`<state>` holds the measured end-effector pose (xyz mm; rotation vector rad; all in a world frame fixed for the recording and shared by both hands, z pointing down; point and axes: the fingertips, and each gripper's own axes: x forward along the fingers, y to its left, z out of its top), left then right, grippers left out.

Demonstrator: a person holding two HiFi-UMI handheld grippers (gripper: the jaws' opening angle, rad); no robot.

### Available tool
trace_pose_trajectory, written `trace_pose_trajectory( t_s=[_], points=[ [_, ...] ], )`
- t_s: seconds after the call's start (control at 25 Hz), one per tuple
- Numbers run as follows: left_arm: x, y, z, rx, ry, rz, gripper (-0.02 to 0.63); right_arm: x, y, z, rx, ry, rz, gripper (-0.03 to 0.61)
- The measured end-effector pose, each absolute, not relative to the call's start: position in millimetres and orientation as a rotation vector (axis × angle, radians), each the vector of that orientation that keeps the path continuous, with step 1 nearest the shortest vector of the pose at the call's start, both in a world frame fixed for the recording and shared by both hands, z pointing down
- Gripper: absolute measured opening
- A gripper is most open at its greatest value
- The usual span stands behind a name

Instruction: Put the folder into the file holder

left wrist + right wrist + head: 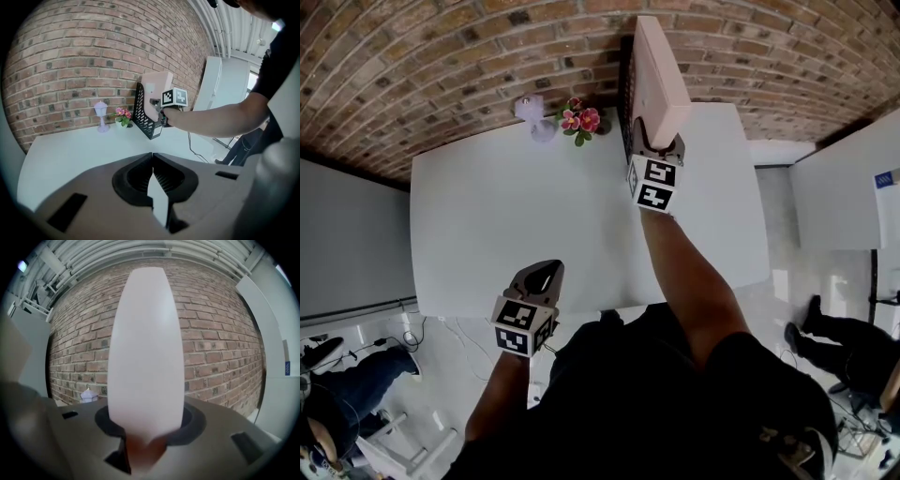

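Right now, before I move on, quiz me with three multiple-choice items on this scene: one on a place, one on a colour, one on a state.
1. In the head view, the holder stands on which side of the flowers?
A left
B right
C in front

2. The folder is:
A pink
B blue
C green

3. The left gripper is:
A shut, empty
B open
C shut on the folder

Key:
1 B, the holder shows just to the flowers' right.
2 A, its cover looks pale pink in the head view.
3 A, its jaws meet with nothing between them.
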<state>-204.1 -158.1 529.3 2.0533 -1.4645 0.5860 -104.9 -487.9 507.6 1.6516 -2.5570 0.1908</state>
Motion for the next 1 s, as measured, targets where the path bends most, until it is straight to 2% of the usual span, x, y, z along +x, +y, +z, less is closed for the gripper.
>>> trace_pose_trajectory(
  t_s=[0.2, 0.52, 0.76, 1.0],
  points=[
    [-202, -159, 528, 2.060, -1.465, 0.584, 0.005, -103, -484, 548, 1.567, -2.446, 0.248, 0.197],
    [-196, -162, 523, 2.073, -1.464, 0.587, 0.005, -114, -478, 553, 1.436, -2.451, 0.184, 0.215],
    [-191, -166, 517, 2.105, -1.470, 0.566, 0.005, -105, -464, 557, 1.337, -2.455, 0.226, 0.299],
    [-184, -182, 510, 2.158, -1.456, 0.528, 0.005, -79, -429, 539, 1.299, -2.480, 0.274, 0.310]
  ],
)
